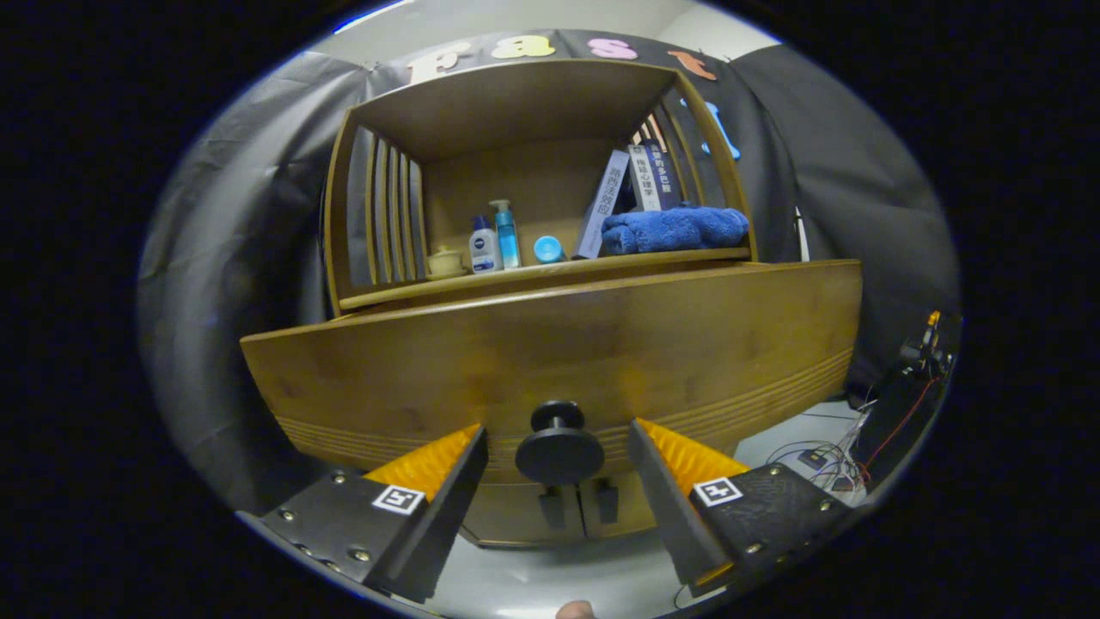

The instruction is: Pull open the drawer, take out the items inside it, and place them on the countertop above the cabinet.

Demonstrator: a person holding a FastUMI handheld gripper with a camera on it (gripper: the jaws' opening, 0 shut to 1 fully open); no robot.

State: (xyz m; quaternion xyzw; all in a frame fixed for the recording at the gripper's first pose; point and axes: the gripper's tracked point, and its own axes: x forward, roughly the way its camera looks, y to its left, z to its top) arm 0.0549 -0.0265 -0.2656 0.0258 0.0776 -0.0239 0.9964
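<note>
Right now the tongs [557,481] stand wide apart, with the drawer's round dark knob [559,445] sitting squarely in the gap between the two fingers [430,468]. Neither finger touches it; there is clear space on both sides, about even left and right. The knob's stem points straight out from the drawer front [550,361] toward the tongs, so the pull would run back along that same line. The drawer looks closed, its wooden face flush across the cabinet, so whatever lies inside is hidden. Beyond and above the fingers sits the countertop [550,273], where the items should end up; it already carries a small pot [445,261], two bottles [496,239], some books [632,193] and a blue towel [675,229]. My judgement: the fingers need only close sideways on the knob, then draw straight back.
</note>
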